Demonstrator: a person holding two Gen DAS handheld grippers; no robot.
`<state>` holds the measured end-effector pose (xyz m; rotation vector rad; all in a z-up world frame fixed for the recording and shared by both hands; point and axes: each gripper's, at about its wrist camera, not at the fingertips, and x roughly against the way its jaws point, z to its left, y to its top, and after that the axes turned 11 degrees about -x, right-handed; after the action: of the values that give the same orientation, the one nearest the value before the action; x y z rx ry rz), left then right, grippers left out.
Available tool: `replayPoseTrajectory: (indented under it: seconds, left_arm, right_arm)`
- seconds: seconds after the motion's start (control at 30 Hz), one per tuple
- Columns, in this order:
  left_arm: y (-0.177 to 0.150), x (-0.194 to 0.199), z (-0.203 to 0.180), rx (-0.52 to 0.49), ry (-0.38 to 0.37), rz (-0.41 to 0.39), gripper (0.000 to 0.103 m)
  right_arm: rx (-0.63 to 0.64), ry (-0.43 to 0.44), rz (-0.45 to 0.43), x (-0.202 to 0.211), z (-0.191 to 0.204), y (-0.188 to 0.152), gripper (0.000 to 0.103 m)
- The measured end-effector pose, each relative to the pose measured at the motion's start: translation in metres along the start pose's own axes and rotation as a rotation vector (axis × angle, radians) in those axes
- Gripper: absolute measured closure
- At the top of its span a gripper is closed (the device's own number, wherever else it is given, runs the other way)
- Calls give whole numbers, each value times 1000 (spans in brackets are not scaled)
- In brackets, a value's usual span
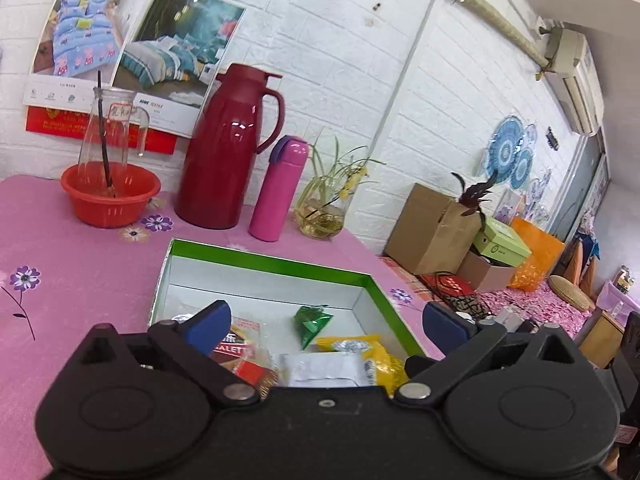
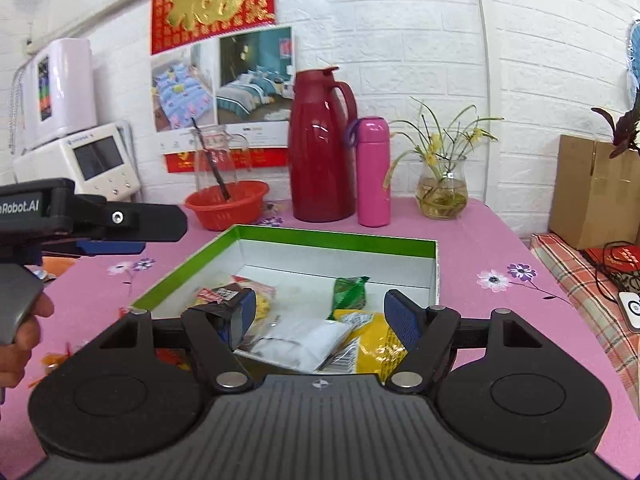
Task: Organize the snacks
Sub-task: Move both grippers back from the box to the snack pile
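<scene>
A shallow box with a green rim point(image 1: 280, 260) point(image 2: 336, 236) lies on the pink flowered tablecloth point(image 1: 80, 264). Inside lie several snack packets: a green one point(image 1: 312, 322) point(image 2: 348, 290), a yellow one point(image 1: 360, 350) point(image 2: 376, 344), a white one point(image 1: 320, 368) point(image 2: 304, 340) and a red-brown one point(image 1: 236, 354) point(image 2: 220, 294). My left gripper point(image 1: 326, 320) stands open over the box's near end, gripping nothing. My right gripper point(image 2: 322, 314) is open too, above the white packet, its pads touching no packet. The left gripper point(image 2: 160, 236) also shows side-on at the left, held by a hand point(image 2: 24, 328).
Behind the box stand a dark red thermos jug point(image 1: 228, 152) point(image 2: 322, 148), a pink bottle point(image 1: 278, 192) point(image 2: 374, 172), a glass vase with a plant point(image 1: 322, 216) point(image 2: 442, 192) and a red basin holding a glass jug point(image 1: 110, 196) point(image 2: 228, 204). Cardboard boxes point(image 1: 432, 228) sit beyond the table's right edge.
</scene>
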<state>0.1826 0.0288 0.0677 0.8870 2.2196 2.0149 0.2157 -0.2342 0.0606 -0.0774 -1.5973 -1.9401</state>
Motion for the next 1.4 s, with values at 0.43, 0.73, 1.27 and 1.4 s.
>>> replayPoseTrajectory:
  seconds: [0.43,0.73,1.27,1.4]
  left_arm:
    - [-50,73,-36,-39,-27,16,0]
    - [-115,114,-13,29,35,83,0]
    - [-128,101,39,186,-4,143,0]
    - [-126,99,48,191,-7,155,0]
  right_arm:
    - [30,113,20,60,18,-39,0]
    - [130,147,121,62,36,-80,0]
    - [254,286,238,38,87,-103,0]
    - [240,346,312,38,96,-108,0]
